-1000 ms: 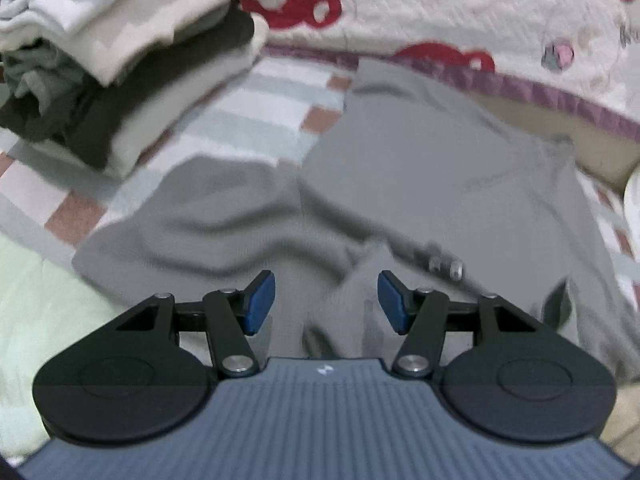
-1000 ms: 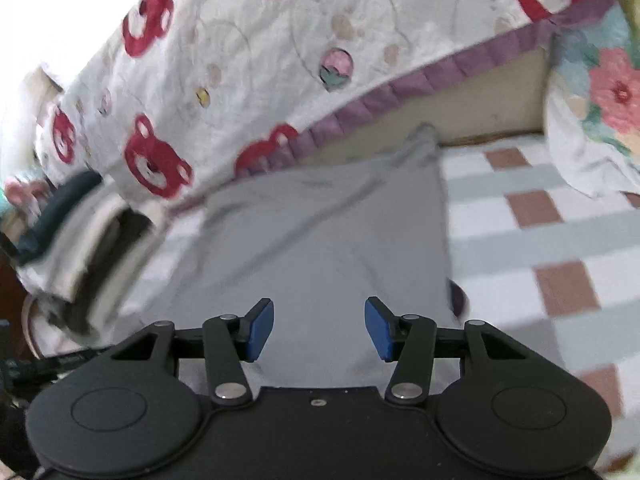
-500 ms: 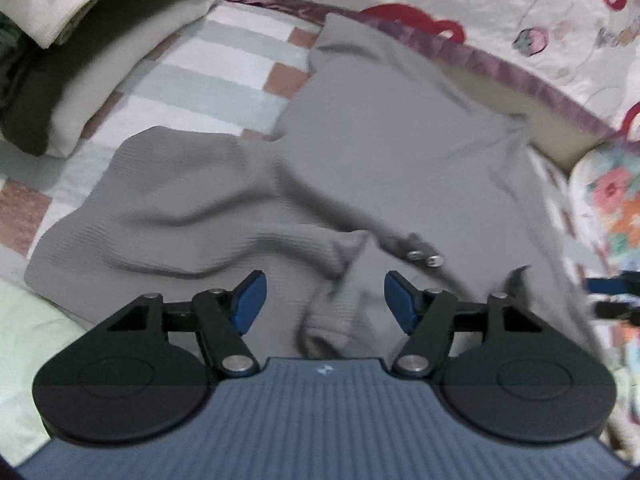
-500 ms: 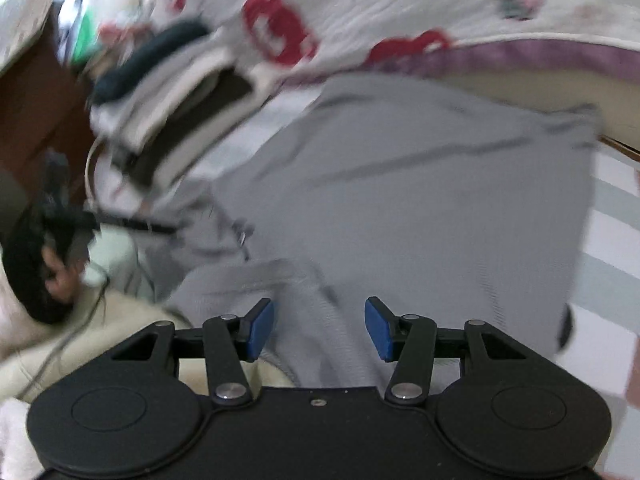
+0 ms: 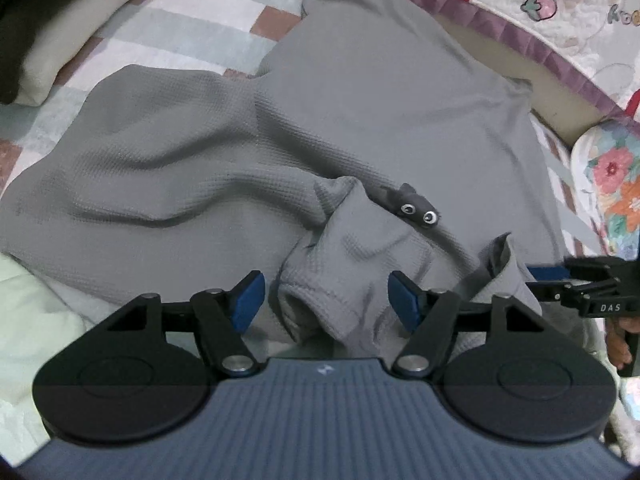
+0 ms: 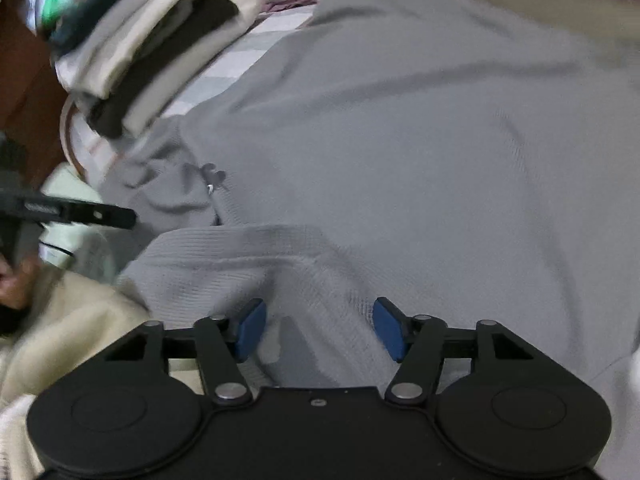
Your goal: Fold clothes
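A grey waffle-knit top (image 5: 360, 120) lies spread on the checked bedsheet (image 5: 192, 20), its left part rumpled. A sleeve cuff (image 5: 320, 300) lies bunched between the blue pads of my left gripper (image 5: 326, 300), which is open just above it. A small dark tab with two metal snaps (image 5: 418, 210) rests beyond the cuff. In the right wrist view the same top (image 6: 420, 140) fills the frame. My right gripper (image 6: 320, 326) is open over a ribbed folded edge (image 6: 248, 256). The right gripper (image 5: 568, 284) also shows at the left wrist view's right edge.
A stack of folded clothes (image 6: 152, 52) sits at the far left of the bed (image 5: 36, 52). A quilt with red bears (image 5: 560, 0) borders the far side. A floral cushion (image 5: 612, 184) lies at the right. Pale bedding (image 5: 28, 312) lies at the near left, cream fabric (image 6: 60, 340) likewise.
Both grippers have dropped closer to the grey top. The left one now has the sleeve cuff between its open pads. The right one swung left toward the near ribbed edge.
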